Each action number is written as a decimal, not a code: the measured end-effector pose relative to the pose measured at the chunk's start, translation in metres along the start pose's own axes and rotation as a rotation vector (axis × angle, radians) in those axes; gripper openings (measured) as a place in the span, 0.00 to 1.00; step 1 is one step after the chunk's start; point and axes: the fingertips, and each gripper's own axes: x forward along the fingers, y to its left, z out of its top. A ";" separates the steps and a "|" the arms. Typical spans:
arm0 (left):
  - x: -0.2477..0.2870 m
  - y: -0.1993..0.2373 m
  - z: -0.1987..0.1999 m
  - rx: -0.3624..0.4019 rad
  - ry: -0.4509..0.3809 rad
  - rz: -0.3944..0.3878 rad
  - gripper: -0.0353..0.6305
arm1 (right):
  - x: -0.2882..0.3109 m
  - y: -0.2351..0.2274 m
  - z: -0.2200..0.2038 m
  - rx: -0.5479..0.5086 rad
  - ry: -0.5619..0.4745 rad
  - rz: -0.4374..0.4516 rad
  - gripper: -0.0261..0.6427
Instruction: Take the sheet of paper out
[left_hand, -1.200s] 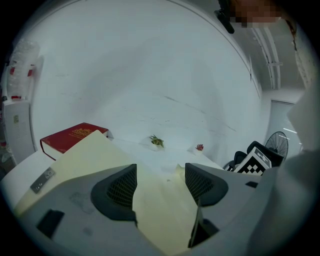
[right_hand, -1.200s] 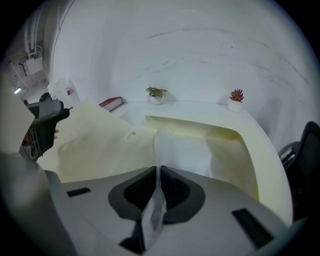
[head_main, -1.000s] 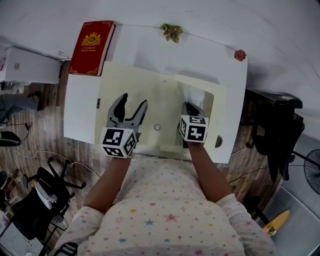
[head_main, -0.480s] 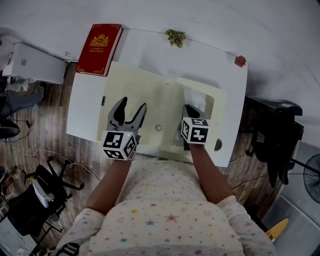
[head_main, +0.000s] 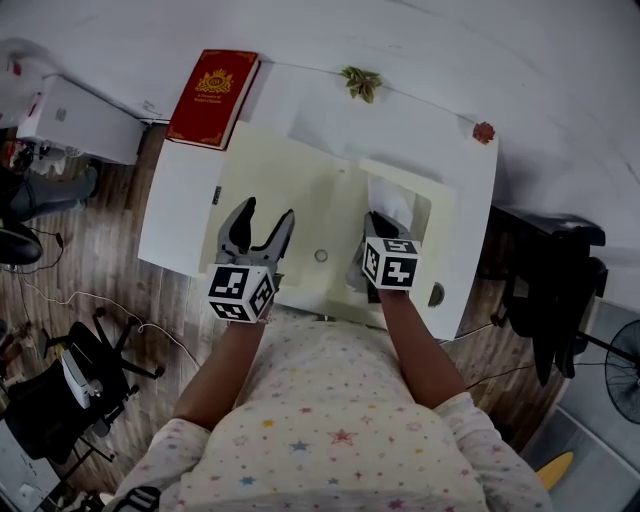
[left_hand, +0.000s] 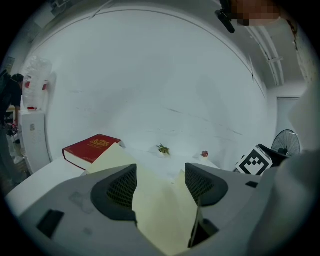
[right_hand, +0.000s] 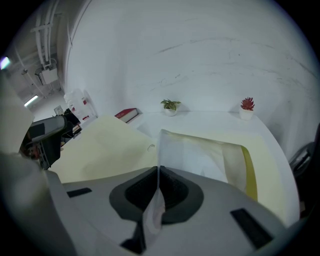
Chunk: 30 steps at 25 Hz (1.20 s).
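A cream paper folder (head_main: 290, 180) lies open on the white table (head_main: 178, 215). Its right half forms a pocket with a white sheet of paper (head_main: 391, 199) sticking out of it. My right gripper (head_main: 377, 226) is shut on the near edge of that sheet (right_hand: 200, 152), which runs up between the closed jaws of the right gripper (right_hand: 157, 172). My left gripper (head_main: 257, 224) hovers open over the folder's left half (left_hand: 162, 212), with nothing between the jaws of the left gripper (left_hand: 160, 184).
A red book (head_main: 213, 85) lies at the table's far left corner. A small green plant (head_main: 361, 82) and a red flower (head_main: 484, 131) stand along the far edge. A dark round object (head_main: 437, 293) sits at the near right edge. Chairs and cables surround the table.
The head view has shifted a little. Both grippers stay where they were over the folder, the right one still shut on the sheet.
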 end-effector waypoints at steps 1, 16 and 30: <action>-0.002 0.001 0.001 0.000 -0.003 0.004 0.47 | 0.000 0.002 0.001 -0.003 -0.002 0.005 0.06; -0.021 0.013 0.013 -0.004 -0.047 0.063 0.47 | -0.006 0.025 0.016 -0.042 -0.031 0.070 0.05; -0.028 0.015 0.021 0.009 -0.064 0.086 0.47 | -0.021 0.051 0.037 -0.057 -0.103 0.179 0.05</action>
